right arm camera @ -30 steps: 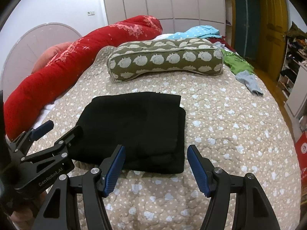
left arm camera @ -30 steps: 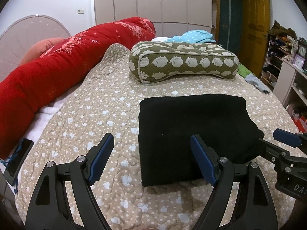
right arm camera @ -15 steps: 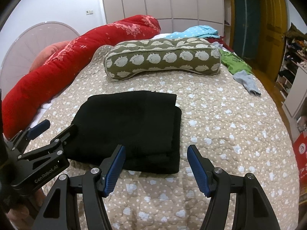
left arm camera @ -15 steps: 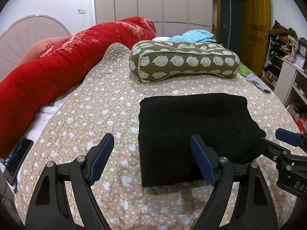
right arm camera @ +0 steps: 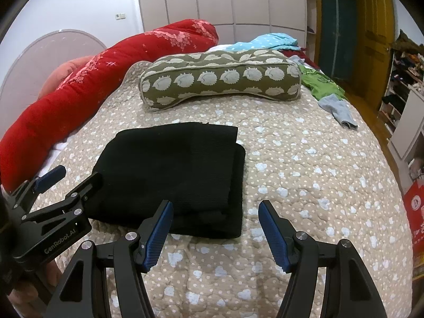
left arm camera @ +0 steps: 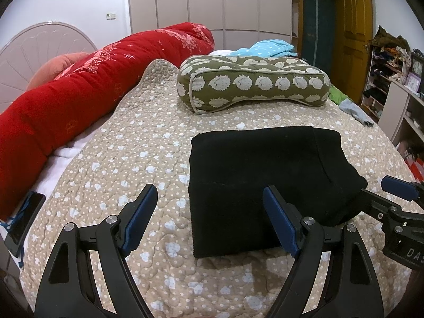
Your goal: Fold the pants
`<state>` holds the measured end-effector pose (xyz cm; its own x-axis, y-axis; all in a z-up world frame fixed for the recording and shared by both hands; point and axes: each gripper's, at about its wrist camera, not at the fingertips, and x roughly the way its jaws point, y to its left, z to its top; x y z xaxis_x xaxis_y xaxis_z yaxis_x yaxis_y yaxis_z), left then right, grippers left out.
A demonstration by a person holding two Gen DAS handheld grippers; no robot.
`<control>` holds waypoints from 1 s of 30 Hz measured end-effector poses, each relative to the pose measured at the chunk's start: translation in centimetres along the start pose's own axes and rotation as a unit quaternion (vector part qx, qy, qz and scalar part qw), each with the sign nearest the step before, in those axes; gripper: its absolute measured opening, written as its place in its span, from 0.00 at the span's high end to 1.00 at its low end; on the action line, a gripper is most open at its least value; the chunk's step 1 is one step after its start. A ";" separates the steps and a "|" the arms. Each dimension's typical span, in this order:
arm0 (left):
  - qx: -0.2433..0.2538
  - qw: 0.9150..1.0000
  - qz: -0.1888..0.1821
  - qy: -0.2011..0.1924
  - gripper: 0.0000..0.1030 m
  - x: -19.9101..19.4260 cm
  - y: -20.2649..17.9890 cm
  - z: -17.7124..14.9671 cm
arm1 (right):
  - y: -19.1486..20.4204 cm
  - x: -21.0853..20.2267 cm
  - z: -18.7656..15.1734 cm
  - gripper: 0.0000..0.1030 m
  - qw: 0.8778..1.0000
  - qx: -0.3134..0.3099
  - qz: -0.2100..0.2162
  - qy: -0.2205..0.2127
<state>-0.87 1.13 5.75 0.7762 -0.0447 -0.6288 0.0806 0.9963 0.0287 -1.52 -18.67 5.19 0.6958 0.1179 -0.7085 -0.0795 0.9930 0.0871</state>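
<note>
One folded black pants [left arm camera: 265, 180] on quilted bedspread [left arm camera: 132, 159]; shelves [left arm camera: 384, 90] hold clutter.

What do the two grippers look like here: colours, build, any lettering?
Both match: black angular frames with triangular cut-outs and silver pivot screws, each finger faced with a ribbed blue pad. The left gripper body reads "GenRobot.AI" in white, seen from the right wrist view. The right gripper shows white letters "DA", cut off at the frame edge, in the left wrist view. No cables or sleeves visible.

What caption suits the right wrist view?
Open right gripper poised over folded black pants on a quilt.
</note>
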 end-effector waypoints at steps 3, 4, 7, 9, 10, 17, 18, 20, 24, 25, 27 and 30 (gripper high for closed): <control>0.000 1.000 0.000 0.000 0.20 0.0 0.0 0.0 | 0.2 0.1 0.0 0.37 1.000 -0.002 0.002 0.002; 0.000 1.000 0.000 0.000 0.20 0.0 -0.1 0.0 | 0.2 0.2 -0.1 0.37 1.000 -0.003 0.002 0.003; 0.002 1.000 -0.001 0.000 0.20 0.0 -0.1 0.0 | 0.1 0.3 -0.2 0.37 1.000 -0.002 0.001 0.007; 0.005 1.000 -0.001 0.000 0.20 0.1 -0.3 -0.1 | 0.0 0.3 -0.2 0.37 1.000 -0.001 0.001 0.008; 0.006 1.000 -0.001 0.000 0.20 0.1 -0.3 -0.1 | 0.0 0.3 -0.2 0.37 1.000 -0.001 0.002 0.008; 0.007 1.000 0.002 0.000 0.20 0.0 -0.4 -0.2 | -0.6 0.4 -0.4 0.37 1.000 0.006 0.003 0.005; 0.006 1.000 0.002 0.000 0.20 0.0 -0.3 -0.2 | -0.7 0.4 -0.4 0.37 1.000 0.008 0.003 0.006; 0.003 1.000 0.001 -0.001 0.20 -0.1 -0.2 -0.2 | -0.8 0.4 -0.5 0.37 1.000 0.007 0.003 0.007; 0.004 1.000 -0.002 0.000 0.20 0.0 -0.6 -0.3 | -1.1 0.2 -0.6 0.37 1.000 0.009 0.004 0.003; 0.006 1.000 -0.002 0.000 0.20 0.0 -0.7 -0.3 | -1.1 0.2 -0.6 0.37 1.000 0.010 0.005 0.003; 0.009 1.000 -0.004 0.001 0.20 0.1 -1.0 -0.3 | -1.1 0.1 -0.6 0.37 1.000 0.007 0.004 0.004; 0.011 1.000 -0.009 0.002 0.20 0.3 -1.2 -0.2 | -1.1 -0.1 -0.5 0.37 1.000 0.008 0.004 0.000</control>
<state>-0.87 -0.12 5.40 0.7724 -0.0631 -0.6320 0.1084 0.9936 0.0332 -1.83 -19.82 4.81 0.6954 0.1263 -0.7074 -0.0736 0.9918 0.1046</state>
